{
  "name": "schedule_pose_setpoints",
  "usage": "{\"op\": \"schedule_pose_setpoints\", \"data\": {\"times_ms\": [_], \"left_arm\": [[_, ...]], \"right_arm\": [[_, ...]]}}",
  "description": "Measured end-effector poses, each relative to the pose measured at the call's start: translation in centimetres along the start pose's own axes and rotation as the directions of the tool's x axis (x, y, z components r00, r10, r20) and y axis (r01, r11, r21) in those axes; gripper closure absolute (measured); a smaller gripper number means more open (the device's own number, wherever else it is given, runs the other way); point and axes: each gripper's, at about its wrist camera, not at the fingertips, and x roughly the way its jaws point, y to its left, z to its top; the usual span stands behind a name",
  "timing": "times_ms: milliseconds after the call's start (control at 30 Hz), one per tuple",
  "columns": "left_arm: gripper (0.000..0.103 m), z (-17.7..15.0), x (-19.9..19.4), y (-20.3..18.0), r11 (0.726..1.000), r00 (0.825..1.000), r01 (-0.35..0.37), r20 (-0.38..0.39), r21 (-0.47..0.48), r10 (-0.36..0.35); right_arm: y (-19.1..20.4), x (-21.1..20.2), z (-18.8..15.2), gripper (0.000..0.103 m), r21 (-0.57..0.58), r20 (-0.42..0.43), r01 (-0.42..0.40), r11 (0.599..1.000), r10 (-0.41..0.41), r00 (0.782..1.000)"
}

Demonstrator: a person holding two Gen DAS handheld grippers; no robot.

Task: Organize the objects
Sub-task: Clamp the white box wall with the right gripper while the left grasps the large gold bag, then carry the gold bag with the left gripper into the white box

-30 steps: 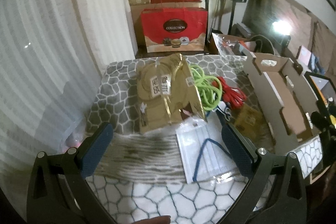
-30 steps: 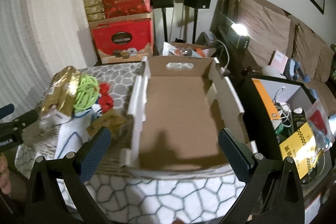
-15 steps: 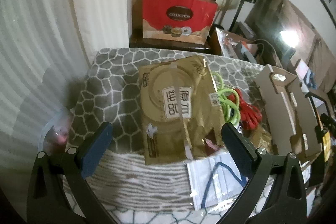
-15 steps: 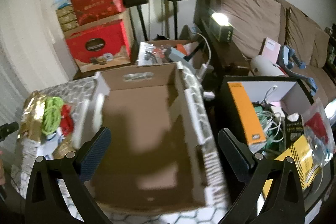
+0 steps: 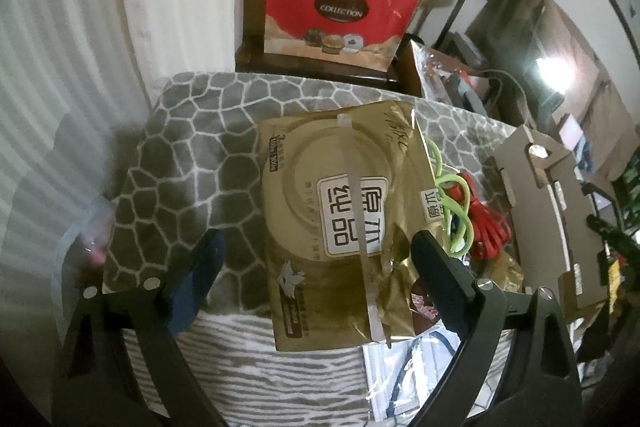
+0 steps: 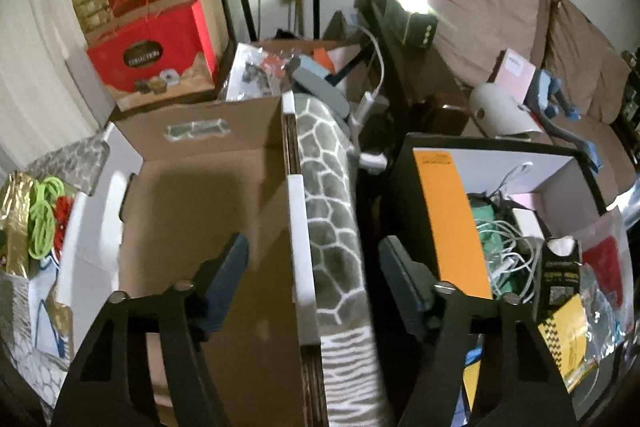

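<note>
The left gripper (image 5: 316, 267) is held wide over the near half of the gold pack (image 5: 340, 223), a finger on either long side; its jaws have just been closing a little, and the pads are not yet seen pressing on the foil. For a sound hold, the fingers (image 5: 440, 283) should be lowered until the pads sit below the pack's top edge, and squeezed only then, since the wrapper looks slick and soft. The masks (image 5: 404, 371) lie under the pack's near right corner and could be dragged along if the pads go too deep. Just beyond, the green cord (image 5: 456, 211) and red cord (image 5: 488, 231) rest against the pack's right side and should be kept clear of the right finger.

The right gripper (image 6: 312, 271) is set astride the right wall of the empty box (image 6: 208, 203); its jaws have just been closing, with the wall between them but untouched. The wall is best pinched square, so that the box is steadied for loading.
</note>
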Motion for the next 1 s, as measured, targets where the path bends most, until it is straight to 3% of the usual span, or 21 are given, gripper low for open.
{"op": "schedule_pose_setpoints", "data": {"times_ms": [100, 333, 500, 600, 700, 867, 1000], "left_arm": [[0.02, 0.1, 0.3, 0.3, 1.0, 1.0, 0.01, -0.009, -0.002, -0.01], [0.036, 0.3, 0.9, 0.5, 0.999, 0.999, 0.038, -0.029, 0.006, -0.038], [0.07, 0.4, 0.8, 0.3, 0.999, 0.998, 0.053, -0.033, 0.005, -0.053], [0.087, 0.4, 0.5, 0.7, 0.999, 0.998, 0.047, -0.033, -0.006, -0.047], [0.091, 0.3, 0.0, 1.3, 0.999, 0.998, 0.048, -0.026, -0.02, -0.049], [0.092, 0.3, -1.3, 1.8, 0.997, 0.998, 0.065, -0.006, -0.042, -0.065], [0.092, 0.4, -2.8, 1.6, 0.991, 0.993, 0.117, 0.009, -0.064, -0.117]], "right_arm": [[-0.2, 0.9, 0.0, 0.055, 0.0, -0.023, -0.012, 1.0, 0.012, 1.0], [0.0, 2.5, -0.2, 0.068, 0.001, -0.078, -0.05, 0.999, 0.05, 0.996], [0.4, 3.0, -0.5, 0.086, -0.015, -0.112, -0.072, 0.997, 0.07, 0.991], [0.7, 2.9, -0.6, 0.089, -0.031, -0.113, -0.065, 0.997, 0.061, 0.992], [1.0, 2.7, -0.8, 0.094, -0.044, -0.114, -0.078, 0.996, 0.073, 0.991], [1.6, 2.2, -1.3, 0.093, -0.06, -0.108, -0.093, 0.994, 0.087, 0.99], [2.1, 1.9, -1.8, 0.093, -0.064, -0.107, -0.118, 0.991, 0.111, 0.988]]}}
